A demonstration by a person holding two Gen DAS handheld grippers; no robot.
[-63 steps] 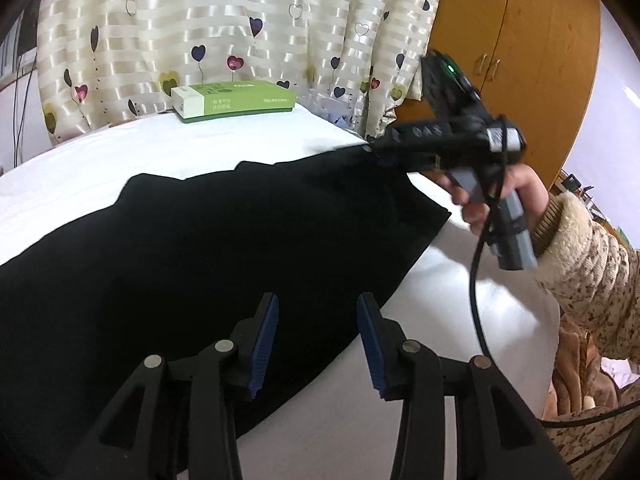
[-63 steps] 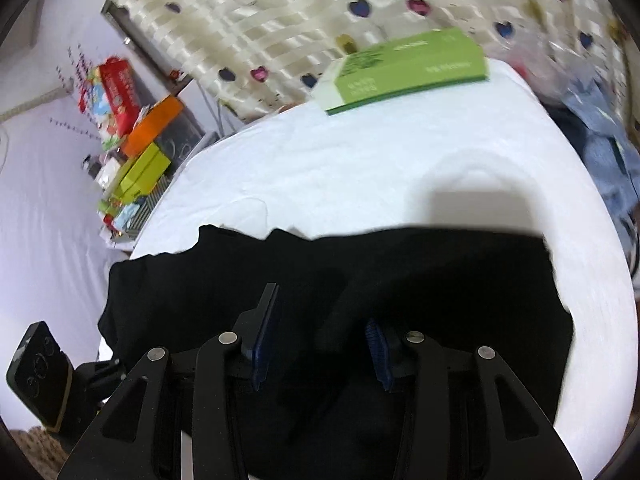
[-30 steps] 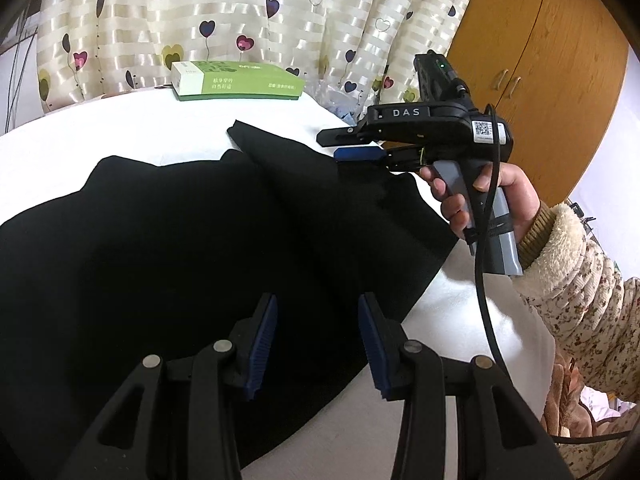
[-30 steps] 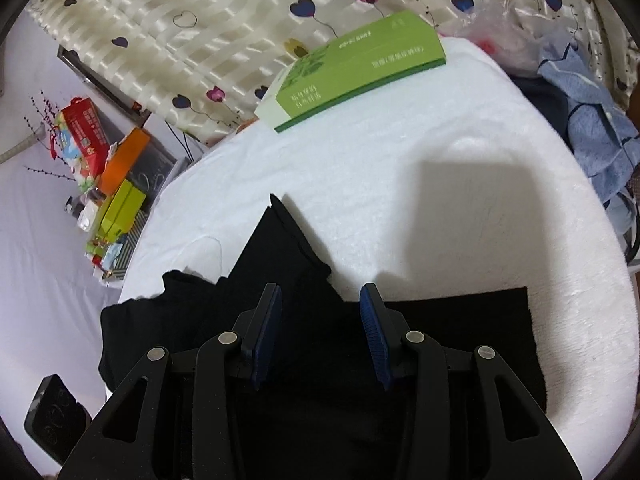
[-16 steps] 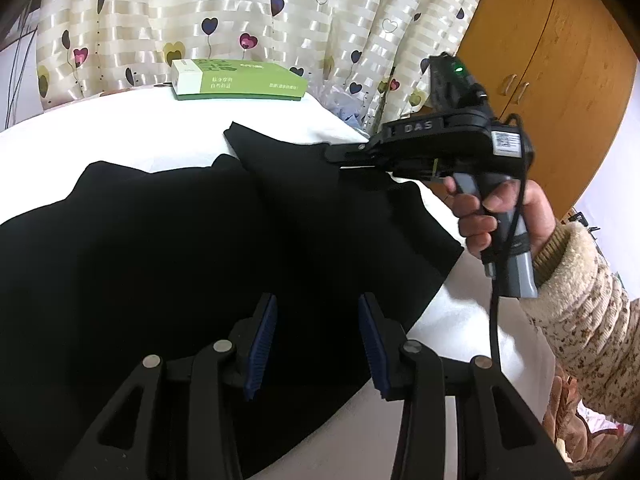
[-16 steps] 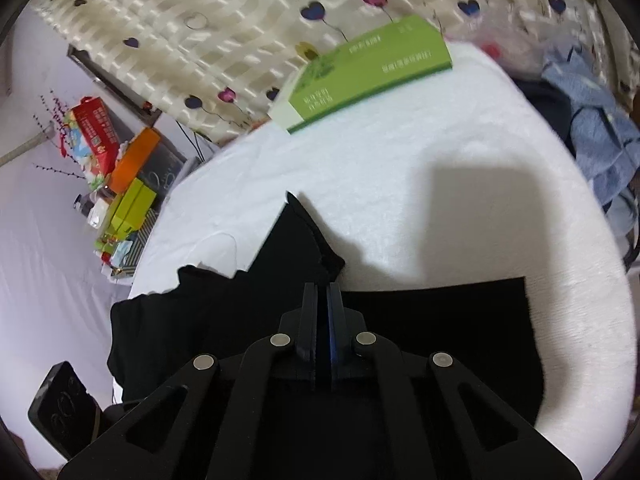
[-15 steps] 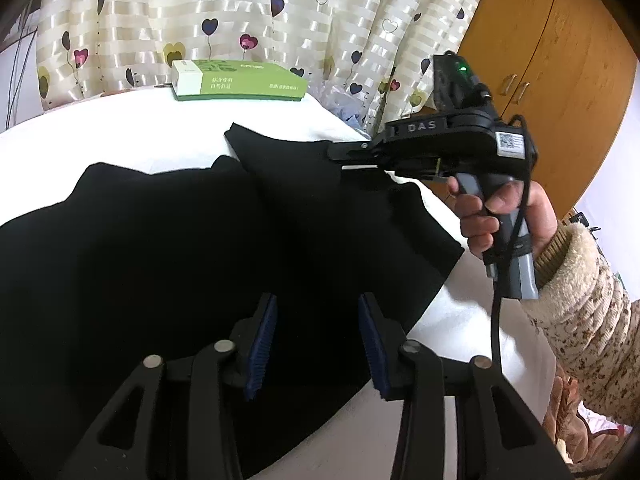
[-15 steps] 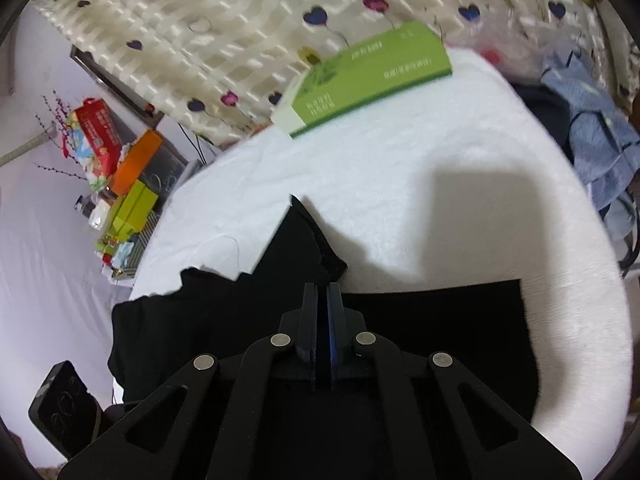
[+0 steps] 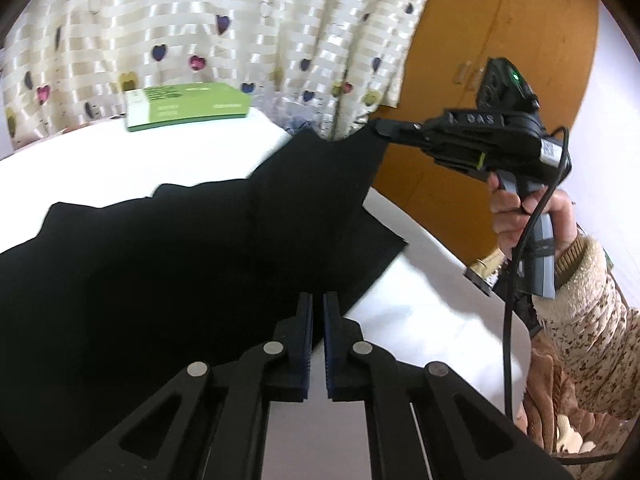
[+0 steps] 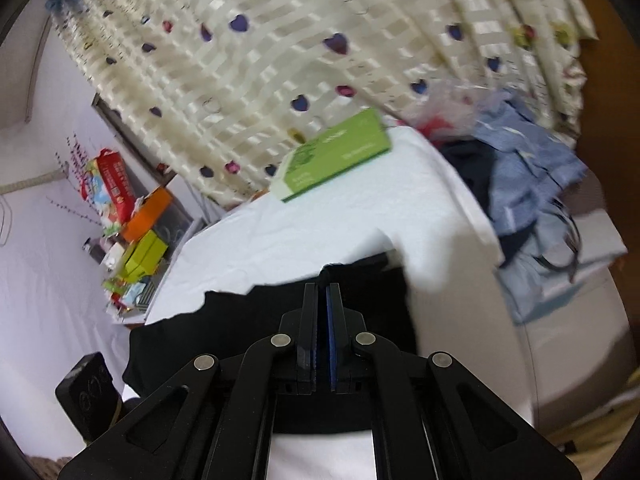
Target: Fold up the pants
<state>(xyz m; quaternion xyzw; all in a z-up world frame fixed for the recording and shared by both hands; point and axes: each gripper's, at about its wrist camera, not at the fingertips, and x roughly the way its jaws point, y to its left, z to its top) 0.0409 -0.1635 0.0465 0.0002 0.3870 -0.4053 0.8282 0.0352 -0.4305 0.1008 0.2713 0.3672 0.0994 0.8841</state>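
The main risk, as I judge it, is the cloth slipping from one of the two pinches while the end of the black pants (image 9: 208, 264) hangs in the air. The right gripper (image 9: 378, 127), at the upper right of the left wrist view, has its fingers pressed together on a corner of the fabric and holds it above the white table (image 9: 420, 300), so the raised panel is stretched from that single point. A jerk or a thin bite there would drop the corner and leave a crooked fold. The left gripper (image 9: 318, 308), at the lower centre of the same view, also has its fingers pressed together at the near hem; whether much cloth sits between the pads is hard to tell, so that hold may be the weaker one. If the two hands travel unevenly, the lifted end could twist or land askew.

The pants are plain, dark and limp, showing almost no surface detail. Most of the garment lies flat across the left and middle of the frame, with a jagged far edge, while the right end rises as a taut sheet toward the curtain (image 9: 240, 28). A green box (image 9: 188, 106) rests well apart, at the upper left of the table
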